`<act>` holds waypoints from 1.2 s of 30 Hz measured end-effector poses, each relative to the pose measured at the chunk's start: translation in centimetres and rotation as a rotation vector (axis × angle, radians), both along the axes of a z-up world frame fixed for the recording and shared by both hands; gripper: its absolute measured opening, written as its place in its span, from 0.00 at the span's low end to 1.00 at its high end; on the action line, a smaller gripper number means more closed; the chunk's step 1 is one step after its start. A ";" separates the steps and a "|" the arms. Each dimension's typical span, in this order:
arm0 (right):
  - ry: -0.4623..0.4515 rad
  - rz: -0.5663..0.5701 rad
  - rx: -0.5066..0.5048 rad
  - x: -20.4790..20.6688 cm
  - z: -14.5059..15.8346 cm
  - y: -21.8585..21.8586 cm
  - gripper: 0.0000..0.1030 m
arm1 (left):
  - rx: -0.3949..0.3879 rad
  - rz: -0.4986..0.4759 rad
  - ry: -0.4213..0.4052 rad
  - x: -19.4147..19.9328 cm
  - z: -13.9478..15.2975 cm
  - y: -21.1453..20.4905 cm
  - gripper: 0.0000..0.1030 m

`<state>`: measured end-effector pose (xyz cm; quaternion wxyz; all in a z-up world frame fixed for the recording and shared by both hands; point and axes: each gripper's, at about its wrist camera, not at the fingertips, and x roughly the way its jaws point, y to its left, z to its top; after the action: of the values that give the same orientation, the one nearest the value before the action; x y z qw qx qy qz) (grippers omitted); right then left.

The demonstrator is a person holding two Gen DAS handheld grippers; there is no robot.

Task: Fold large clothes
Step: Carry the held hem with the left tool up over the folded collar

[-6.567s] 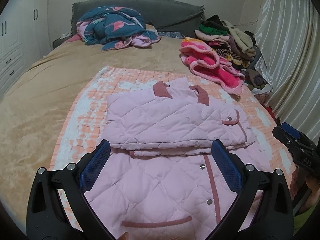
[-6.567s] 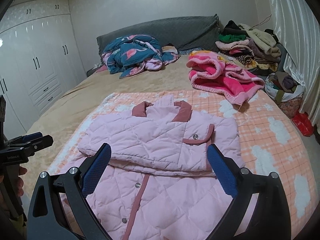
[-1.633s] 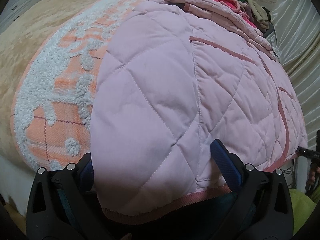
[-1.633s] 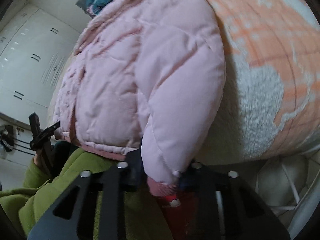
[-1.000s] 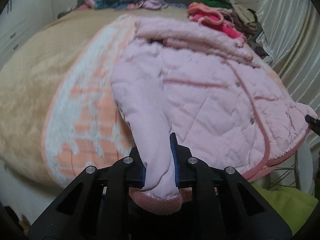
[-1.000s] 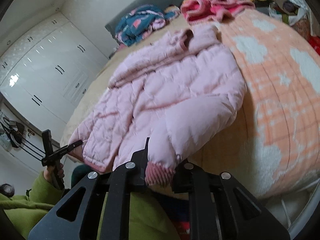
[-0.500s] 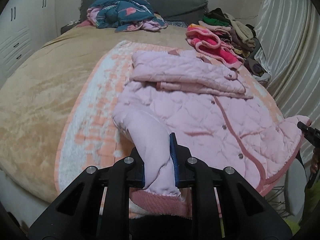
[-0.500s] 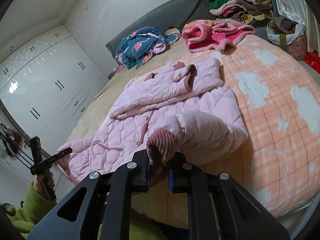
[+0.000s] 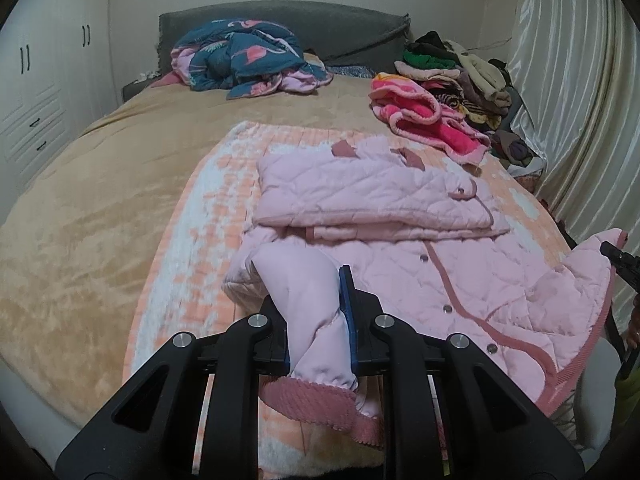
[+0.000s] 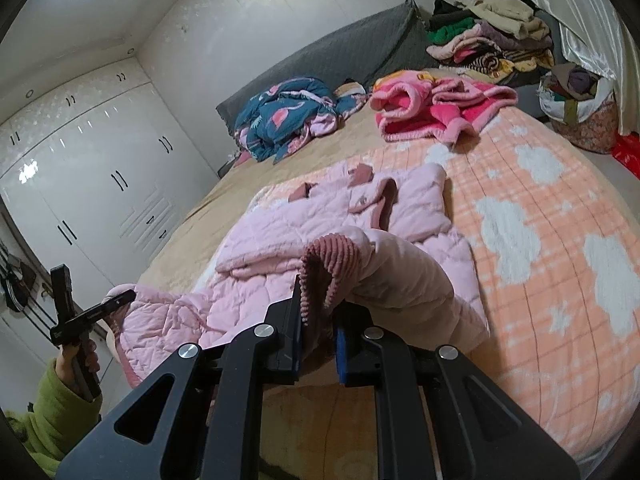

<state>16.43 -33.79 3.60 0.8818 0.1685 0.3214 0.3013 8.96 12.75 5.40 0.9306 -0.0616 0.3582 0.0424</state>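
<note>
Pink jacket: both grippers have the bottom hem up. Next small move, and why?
Probably carry both corners forward toward the collar. The left gripper and right gripper are each shut on a hem corner of the pink jacket, and the sleeves already lie folded across the chest.

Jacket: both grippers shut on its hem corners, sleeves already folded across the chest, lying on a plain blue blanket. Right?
Not quite. The blanket is orange check with white clouds, not plain blue; the right wrist view shows it best. The rest holds: left gripper and right gripper are each shut on a hem corner of the jacket, sleeves folded across the chest.
</note>
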 end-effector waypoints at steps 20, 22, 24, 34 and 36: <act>-0.167 -0.088 0.032 7.9 7.7 -0.5 0.11 | -0.001 0.041 -0.119 8.2 6.8 1.9 0.11; -0.171 -0.094 0.032 8.9 8.2 -0.5 0.11 | 0.004 0.044 -0.130 9.4 7.6 2.0 0.11; -0.172 -0.102 0.035 10.2 8.7 -0.4 0.11 | 0.001 0.045 -0.134 10.3 8.0 2.1 0.11; -0.114 -0.150 0.038 17.0 7.6 0.5 0.11 | 0.009 0.079 -0.116 15.4 7.0 3.4 0.11; -0.095 -0.158 0.030 18.3 7.0 0.7 0.11 | 0.013 0.088 -0.107 16.2 6.4 3.8 0.11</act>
<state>34.71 -33.11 10.63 0.9145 0.1919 0.2603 0.2431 25.14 16.59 11.80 0.9461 -0.0733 0.3044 0.0825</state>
